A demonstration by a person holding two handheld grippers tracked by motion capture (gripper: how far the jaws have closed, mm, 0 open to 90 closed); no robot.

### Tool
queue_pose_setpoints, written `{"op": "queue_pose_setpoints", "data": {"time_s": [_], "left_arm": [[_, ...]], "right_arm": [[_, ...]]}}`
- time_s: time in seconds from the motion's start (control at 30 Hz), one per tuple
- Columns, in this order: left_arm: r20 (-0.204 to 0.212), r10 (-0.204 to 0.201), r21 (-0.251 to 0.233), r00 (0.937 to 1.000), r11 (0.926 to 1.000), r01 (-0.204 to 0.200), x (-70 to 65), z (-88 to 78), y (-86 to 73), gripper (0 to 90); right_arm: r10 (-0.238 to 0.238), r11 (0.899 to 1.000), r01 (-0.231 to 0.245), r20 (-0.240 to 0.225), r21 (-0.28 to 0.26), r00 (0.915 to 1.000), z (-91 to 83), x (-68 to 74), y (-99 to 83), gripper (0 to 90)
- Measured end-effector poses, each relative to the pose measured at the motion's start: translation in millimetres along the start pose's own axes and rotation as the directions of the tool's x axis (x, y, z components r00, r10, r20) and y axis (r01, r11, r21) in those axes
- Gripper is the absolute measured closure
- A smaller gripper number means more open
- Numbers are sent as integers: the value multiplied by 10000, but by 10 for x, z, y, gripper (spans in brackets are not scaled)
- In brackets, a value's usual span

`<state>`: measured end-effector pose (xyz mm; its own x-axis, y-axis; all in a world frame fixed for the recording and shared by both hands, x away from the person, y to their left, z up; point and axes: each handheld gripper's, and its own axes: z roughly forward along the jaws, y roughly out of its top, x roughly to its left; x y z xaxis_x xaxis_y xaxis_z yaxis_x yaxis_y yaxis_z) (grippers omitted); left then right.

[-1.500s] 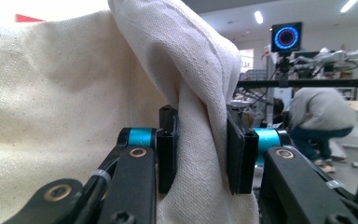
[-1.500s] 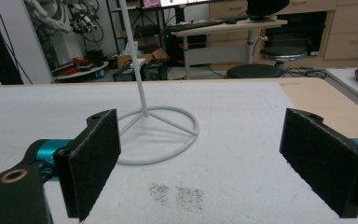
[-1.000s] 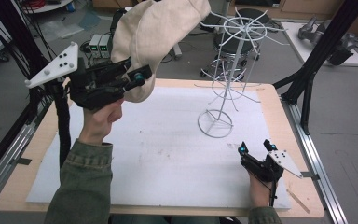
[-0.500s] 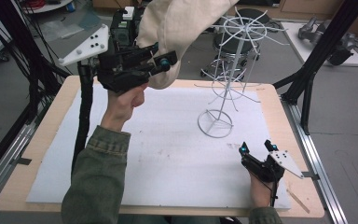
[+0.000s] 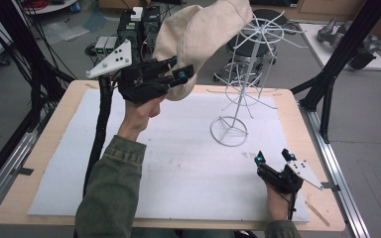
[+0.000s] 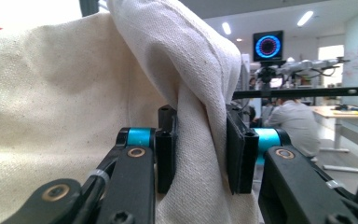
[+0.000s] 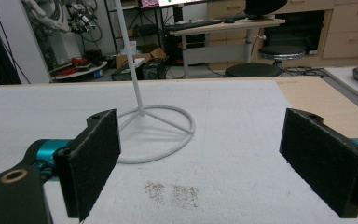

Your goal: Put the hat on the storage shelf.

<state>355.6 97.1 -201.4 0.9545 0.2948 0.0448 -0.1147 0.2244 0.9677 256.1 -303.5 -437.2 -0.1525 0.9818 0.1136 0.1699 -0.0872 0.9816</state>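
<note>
1. Left claw clamped on a bunched fold of the cream canvas hat; cloth pinched tight between both pads, as seen in the left gripper view.
2. Hat held aloft in the high view, up and to the left of the white wire stand, its crown close beside the stand's top spokes; impossible to tell whether cloth touched wire.
3. Right claw apart and holding nothing, resting low on the table in front of the stand's ring base, a little to its right.
4. Stand upright on the white mat, far side of the table, arms bare.
5. Judged from this: picking up done, carrying nearly done; hat not yet seated on the stand.
6. Left to do, most likely: bringing the hat over the stand's top, lowering it onto the spokes, then letting go. Risk of a snagged brim tipping the light stand.
</note>
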Motion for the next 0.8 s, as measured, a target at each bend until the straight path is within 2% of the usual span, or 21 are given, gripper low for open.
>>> {"op": "queue_pose_setpoints", "data": {"time_s": [0.13, 0.3, 0.37, 0.63, 0.8], "left_arm": [[30, -302, -75, 9995, 9995, 302, 70, -40, -101, 689], [199, -429, 272, 9989, 9987, 423, 62, -60, -295, 687], [193, -577, 270, 9981, 9980, 571, 72, -74, -377, 687], [167, -1269, 519, 9918, 9907, 1259, 117, -131, -696, 677], [55, -1421, 790, 9898, 9868, 1412, 120, -161, -856, 676]], "right_arm": [[-15, 10000, 15, -11, 18, 10000, 1, 0, 0, 115], [0, 10000, 0, -23, 38, 10000, 1, 3, -1, 114], [-50, 10000, 50, -11, 3, 10000, 2, -1, -1, 114], [-58, 10000, 58, 9, 13, 10000, 1, 2, 1, 114], [-61, 10000, 61, 12, -25, 10000, -2, 2, 1, 114]]}}
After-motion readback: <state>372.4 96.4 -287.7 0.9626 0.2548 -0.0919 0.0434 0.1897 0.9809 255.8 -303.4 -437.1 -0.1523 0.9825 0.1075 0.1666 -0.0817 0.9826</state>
